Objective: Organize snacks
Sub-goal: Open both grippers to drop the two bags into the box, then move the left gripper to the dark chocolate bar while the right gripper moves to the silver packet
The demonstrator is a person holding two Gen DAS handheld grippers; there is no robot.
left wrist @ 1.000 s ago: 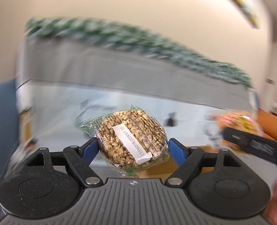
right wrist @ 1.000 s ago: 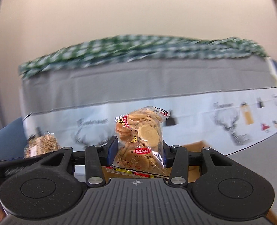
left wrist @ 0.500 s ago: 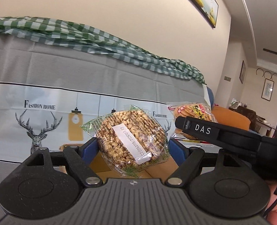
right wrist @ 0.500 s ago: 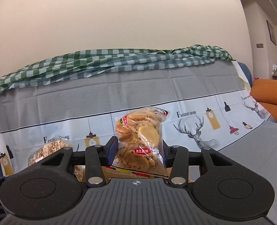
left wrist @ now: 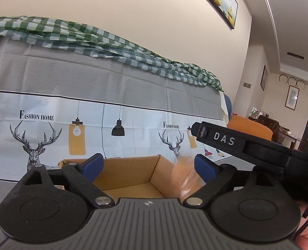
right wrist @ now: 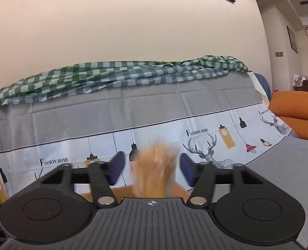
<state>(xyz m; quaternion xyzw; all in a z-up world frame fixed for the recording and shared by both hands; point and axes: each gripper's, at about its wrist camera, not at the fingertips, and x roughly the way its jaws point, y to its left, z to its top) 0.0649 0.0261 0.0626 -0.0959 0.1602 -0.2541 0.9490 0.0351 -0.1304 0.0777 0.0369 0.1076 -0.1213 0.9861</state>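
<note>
Left wrist view: left gripper point(left wrist: 148, 166) points slightly downward over the open cardboard box point(left wrist: 131, 177), jaws opening wide with nothing between them. Right wrist view: right gripper point(right wrist: 152, 167), similarly inclined, jaws opening; blurred orange snack packet point(right wrist: 154, 170) between the pads, untouched.

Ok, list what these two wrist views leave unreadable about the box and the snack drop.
- Cardboard box floor, left wrist view: cut off by the left tool body, so its contents are hidden.
- Snack packet, right wrist view: motion-blurred orange smear between the opening right tool jaws; print unreadable.
- Same packet, left wrist view: faint blur at the box's right wall.
- Box, right wrist view: only a sliver shows.
</note>
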